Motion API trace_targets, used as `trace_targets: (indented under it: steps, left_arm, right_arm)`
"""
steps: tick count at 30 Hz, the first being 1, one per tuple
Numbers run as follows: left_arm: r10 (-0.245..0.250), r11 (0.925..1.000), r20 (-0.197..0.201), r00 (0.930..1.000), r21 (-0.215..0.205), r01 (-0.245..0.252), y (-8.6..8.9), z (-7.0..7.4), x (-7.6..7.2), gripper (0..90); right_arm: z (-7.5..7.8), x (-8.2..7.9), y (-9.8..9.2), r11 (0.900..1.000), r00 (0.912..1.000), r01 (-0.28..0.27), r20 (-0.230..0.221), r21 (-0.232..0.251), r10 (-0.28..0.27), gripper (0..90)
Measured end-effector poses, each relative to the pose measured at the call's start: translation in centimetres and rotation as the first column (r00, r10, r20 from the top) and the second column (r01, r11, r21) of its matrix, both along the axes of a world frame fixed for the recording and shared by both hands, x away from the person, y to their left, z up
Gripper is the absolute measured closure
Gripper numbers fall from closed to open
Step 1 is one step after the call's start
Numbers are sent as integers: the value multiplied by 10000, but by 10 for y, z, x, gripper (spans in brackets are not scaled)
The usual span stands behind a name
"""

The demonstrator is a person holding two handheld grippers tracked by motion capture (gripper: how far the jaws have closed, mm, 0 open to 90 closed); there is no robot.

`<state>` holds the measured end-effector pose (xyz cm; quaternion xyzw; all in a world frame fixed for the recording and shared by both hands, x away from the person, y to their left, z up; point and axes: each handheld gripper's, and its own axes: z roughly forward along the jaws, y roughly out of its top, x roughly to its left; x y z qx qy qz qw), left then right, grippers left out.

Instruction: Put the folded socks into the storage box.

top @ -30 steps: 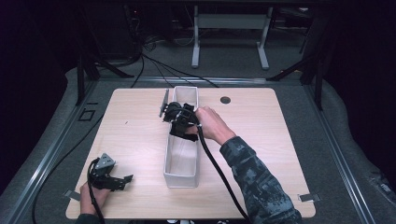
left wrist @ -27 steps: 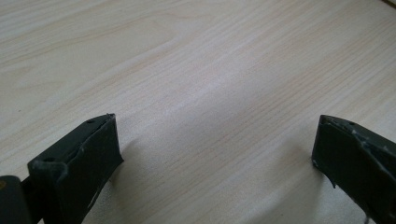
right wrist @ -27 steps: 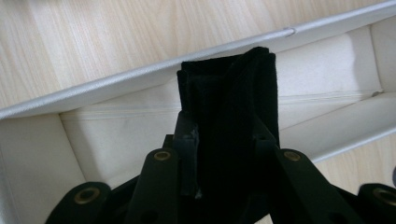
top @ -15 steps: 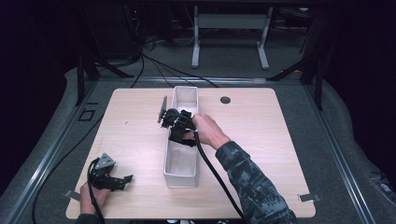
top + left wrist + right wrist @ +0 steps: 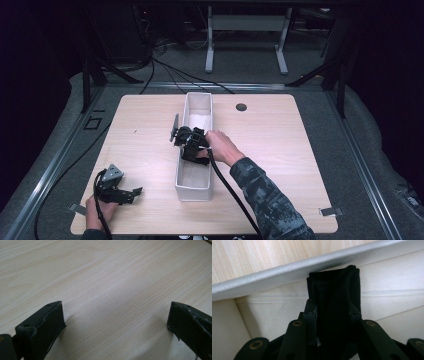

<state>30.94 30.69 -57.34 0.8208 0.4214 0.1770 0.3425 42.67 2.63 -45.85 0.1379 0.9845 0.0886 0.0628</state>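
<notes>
env: lab/test rig | wood table [image 5: 280, 150], floor cables [image 5: 165, 70], dark surround

No text, label, brand, number or sign can be read anywhere in these pictures

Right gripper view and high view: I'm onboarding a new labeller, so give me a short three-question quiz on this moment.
1. True or false: the right gripper is shut on a folded black cloth.
2. Where is that cloth? A) flat on the table B) inside the white fabric bin C) on the floor
3. Fill in: the left gripper has its jaws ____ over the bare table.

Key: 1 true; 2 B; 3 open
</notes>
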Motion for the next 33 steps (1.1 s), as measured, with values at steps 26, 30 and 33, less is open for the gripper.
trace_targets:
  steps: [26, 30, 33]
  left_arm:
    - [1, 10000, 32, 10000, 12, -1, 0, 0, 0, 14]
    - [3, 10000, 29, 10000, 9, -3, 0, 0, 0, 14]
    - [-6, 10000, 24, 10000, 11, 6, 0, 0, 0, 14]
  right_arm:
    - [-12, -18, -2, 9978, 9929, -579, -1019, 321, 609, 764]
    - [-8, -19, -3, 9965, 9934, -531, -978, 643, 592, 652]
    - [-2, -20, -7, 9955, 9913, -490, -1178, 806, 584, 548]
